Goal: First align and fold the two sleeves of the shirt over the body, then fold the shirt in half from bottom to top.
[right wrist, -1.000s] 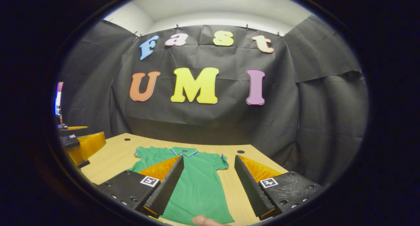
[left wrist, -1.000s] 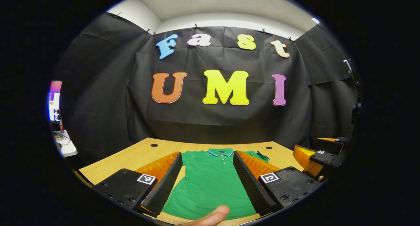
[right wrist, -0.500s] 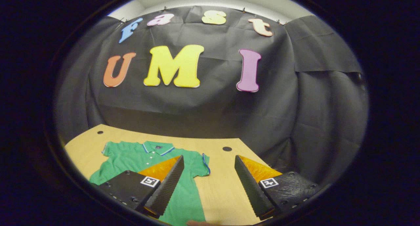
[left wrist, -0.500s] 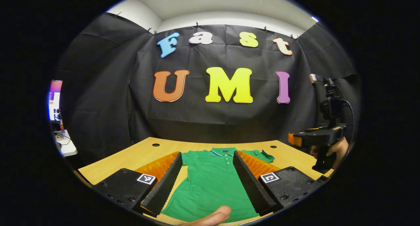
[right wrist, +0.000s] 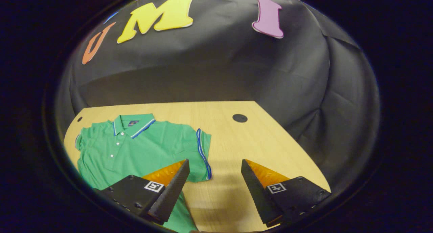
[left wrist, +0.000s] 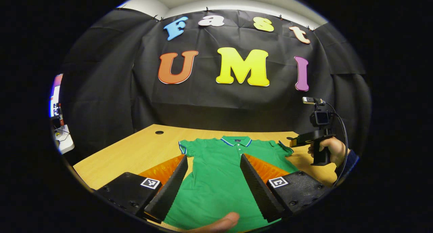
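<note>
Flat on the table, green shirt unfolded, lower centre. Left gripper fingers apart above it. Right gripper fingers apart beside the right sleeve.

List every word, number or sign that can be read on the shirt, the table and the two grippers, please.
shirt: a small dark collar tag, too small to read.
left gripper: square black-and-white markers, coded patterns, no words.
right gripper: the same kind of markers, no words.
table: nothing written on it.
So no text can be quoted.
</note>
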A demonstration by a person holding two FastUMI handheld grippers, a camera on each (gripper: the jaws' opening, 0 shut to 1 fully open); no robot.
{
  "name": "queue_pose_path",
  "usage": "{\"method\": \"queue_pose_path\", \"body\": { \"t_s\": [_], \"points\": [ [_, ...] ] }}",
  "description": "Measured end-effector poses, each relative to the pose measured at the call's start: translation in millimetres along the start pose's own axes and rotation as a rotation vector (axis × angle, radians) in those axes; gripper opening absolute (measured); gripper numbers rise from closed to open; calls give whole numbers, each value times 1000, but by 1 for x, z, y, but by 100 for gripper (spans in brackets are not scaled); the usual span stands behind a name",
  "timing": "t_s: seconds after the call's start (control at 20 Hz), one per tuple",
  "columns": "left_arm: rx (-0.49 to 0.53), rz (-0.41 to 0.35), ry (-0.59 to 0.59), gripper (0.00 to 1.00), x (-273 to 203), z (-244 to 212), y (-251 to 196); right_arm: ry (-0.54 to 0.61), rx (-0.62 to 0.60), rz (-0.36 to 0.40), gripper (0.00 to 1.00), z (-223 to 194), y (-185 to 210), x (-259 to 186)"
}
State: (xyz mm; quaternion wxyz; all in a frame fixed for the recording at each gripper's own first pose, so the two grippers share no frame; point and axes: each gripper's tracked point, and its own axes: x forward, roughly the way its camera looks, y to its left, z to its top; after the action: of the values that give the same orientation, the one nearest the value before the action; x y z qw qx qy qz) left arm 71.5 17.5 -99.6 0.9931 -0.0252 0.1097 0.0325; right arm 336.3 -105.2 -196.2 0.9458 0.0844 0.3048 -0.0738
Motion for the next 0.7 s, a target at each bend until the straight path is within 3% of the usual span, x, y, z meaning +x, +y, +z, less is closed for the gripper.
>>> {"method": "queue_pose_path", "body": {
  "t_s": [0.25,0.35,0.4,0.5,0.65,0.7],
  "points": [
    [-37,-23,-41,100,6,4,-9,48,10,32,87,6,6,38],
    [-56,-39,-32,100,9,0,-14,94,-25,37,77,3,11,52],
    [-63,-46,-27,100,10,-2,-16,113,-45,37,66,2,13,57],
    [-62,-54,-14,100,10,-6,-19,137,-57,60,60,0,23,66],
    [-50,-53,-14,100,12,-8,-17,172,-24,23,49,-2,15,75],
    [-50,-49,-12,100,13,-8,-17,180,-1,25,34,-1,15,75]
  ]
}}
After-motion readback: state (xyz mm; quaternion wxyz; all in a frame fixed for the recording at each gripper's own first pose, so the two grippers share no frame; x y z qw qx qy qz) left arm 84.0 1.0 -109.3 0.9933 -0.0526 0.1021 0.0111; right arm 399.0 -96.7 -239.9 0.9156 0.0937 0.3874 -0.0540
